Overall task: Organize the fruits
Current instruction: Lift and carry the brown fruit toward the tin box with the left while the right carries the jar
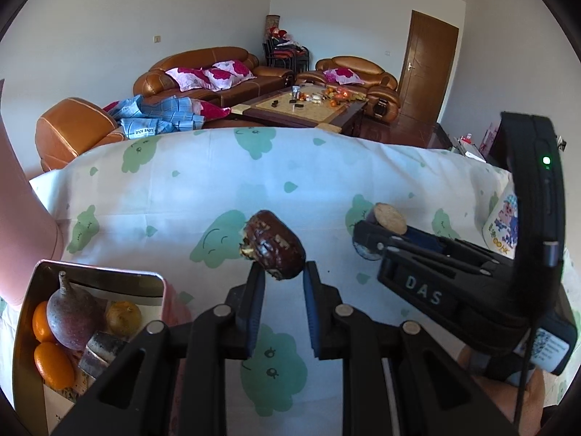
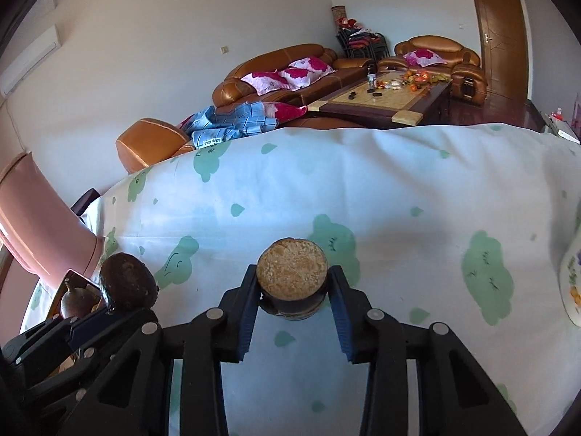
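My left tool is clamped on a dark, wrinkled fruit, gripping its lower end between the blue pads, raised clear of the cloth-covered bench. Landmark: the metal tin, which sits at the left edge of the bench. The dark fruit is held just right of the tin and above its rim level. Inside the tin lie two oranges, a purplish pear-shaped fruit, a yellowish round fruit and a dark cut stick piece, all touching one another.

My right tool holds a short cut piece of dark-skinned cane, pads pressed on both sides, its pale fibrous cut face turned toward the camera. This piece is well to the right of the tin, above the green-patterned cloth.

A pink cylinder stands just behind the tin. A printed bag lies on the bench at the side opposite the tin. Far beyond the tin stand a brown leather sofa and a low table.
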`<state>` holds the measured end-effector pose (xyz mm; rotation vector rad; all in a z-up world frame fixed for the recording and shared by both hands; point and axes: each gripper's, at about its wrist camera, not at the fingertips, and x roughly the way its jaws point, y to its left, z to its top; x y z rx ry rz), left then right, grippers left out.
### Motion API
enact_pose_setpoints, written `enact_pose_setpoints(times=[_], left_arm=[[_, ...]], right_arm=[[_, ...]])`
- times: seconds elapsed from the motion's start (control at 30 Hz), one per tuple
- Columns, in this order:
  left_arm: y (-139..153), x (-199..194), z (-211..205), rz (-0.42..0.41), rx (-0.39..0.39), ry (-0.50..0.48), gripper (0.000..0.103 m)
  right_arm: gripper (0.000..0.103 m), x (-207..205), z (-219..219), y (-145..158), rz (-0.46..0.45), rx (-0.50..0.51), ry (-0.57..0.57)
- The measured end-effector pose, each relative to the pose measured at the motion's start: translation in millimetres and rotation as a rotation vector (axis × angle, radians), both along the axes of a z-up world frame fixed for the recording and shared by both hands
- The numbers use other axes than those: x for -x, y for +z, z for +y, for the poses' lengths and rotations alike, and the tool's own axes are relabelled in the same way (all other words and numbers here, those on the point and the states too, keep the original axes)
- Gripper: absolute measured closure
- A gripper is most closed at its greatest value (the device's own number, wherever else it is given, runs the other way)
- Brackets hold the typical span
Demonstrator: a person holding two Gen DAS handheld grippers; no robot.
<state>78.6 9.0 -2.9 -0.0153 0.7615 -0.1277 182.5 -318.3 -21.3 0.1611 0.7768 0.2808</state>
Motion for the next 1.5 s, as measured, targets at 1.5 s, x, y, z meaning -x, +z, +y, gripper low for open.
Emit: enact_pose_setpoints(times=[1.5], left_arm=[[-4, 128, 5, -0.158, -0.030, 0.014, 0.081]], right_arm=[[0.063, 197, -12, 28, -0.263, 0.148, -0.183]])
